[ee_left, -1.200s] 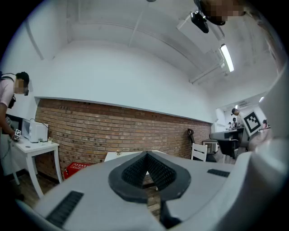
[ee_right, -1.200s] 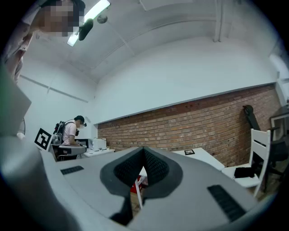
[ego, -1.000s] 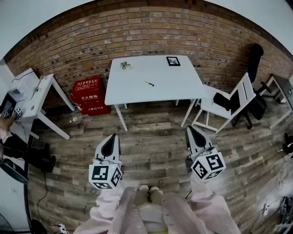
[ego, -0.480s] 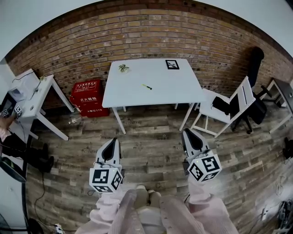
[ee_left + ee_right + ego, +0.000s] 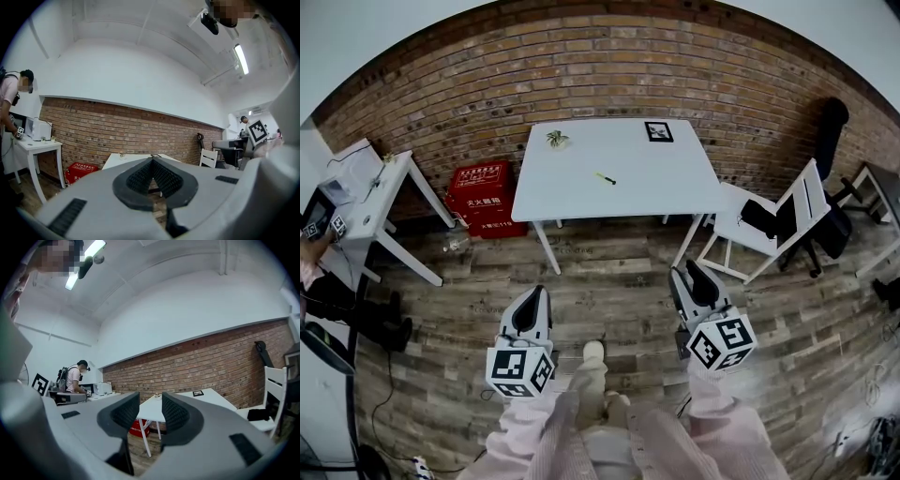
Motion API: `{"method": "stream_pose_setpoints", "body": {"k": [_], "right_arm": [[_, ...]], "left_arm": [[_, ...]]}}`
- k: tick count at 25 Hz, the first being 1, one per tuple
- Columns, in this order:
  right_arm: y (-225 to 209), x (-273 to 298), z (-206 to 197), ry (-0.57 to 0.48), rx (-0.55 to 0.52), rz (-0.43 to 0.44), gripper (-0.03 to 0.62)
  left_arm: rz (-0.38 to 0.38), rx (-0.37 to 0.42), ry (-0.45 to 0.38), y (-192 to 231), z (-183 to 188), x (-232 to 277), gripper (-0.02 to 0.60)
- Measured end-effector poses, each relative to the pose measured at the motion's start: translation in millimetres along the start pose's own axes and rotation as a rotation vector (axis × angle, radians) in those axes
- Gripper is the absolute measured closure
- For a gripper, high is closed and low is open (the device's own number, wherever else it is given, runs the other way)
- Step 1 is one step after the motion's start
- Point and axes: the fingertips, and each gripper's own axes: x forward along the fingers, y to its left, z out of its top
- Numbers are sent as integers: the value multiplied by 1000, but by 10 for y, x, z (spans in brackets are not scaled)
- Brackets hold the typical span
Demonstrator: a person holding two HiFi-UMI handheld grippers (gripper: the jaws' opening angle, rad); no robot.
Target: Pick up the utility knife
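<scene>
Brick room; table (image 5: 666, 187) at 12 o'clock, knife (image 5: 606, 177) lying untouched on it. Left gripper (image 5: 532, 300) clenched, empty; right gripper (image 5: 688, 277) jaws just opened, nothing between. Both well short; approach, grasp remain.

Pale pink sleeves (image 5: 712, 412) and striped pink trousers (image 5: 661, 450) fill the lower centre. The left tongs (image 5: 536, 292) and right tongs (image 5: 685, 272) are grey, black-padded, carrying black-and-white marker cubes (image 5: 518, 370).

- The utility knife (image 5: 605, 177) is small, slim and yellow-green, lying flat and slanted on the white tabletop (image 5: 661, 178).
- It lies well ahead of the left gripper (image 5: 534, 293) and right gripper (image 5: 685, 273), touching neither.
</scene>
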Motion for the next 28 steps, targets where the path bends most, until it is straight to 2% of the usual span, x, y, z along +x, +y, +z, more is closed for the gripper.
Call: {"method": "stream_pose_setpoints", "body": {"k": [3, 8, 18, 28], "right_arm": [[-41, 117, -36, 11, 3, -7, 436], [-189, 388, -100, 21, 18, -14, 436], [-557, 1213, -194, 52, 39, -47, 436], [-839, 1975, -166, 77, 63, -79, 436]], "left_arm": [[2, -5, 5, 66, -22, 86, 589], [6, -16, 15, 207, -77, 356, 589], [-21, -42, 37, 610, -78, 1283, 589], [-52, -44, 39, 1053, 106, 2128, 591]]}}
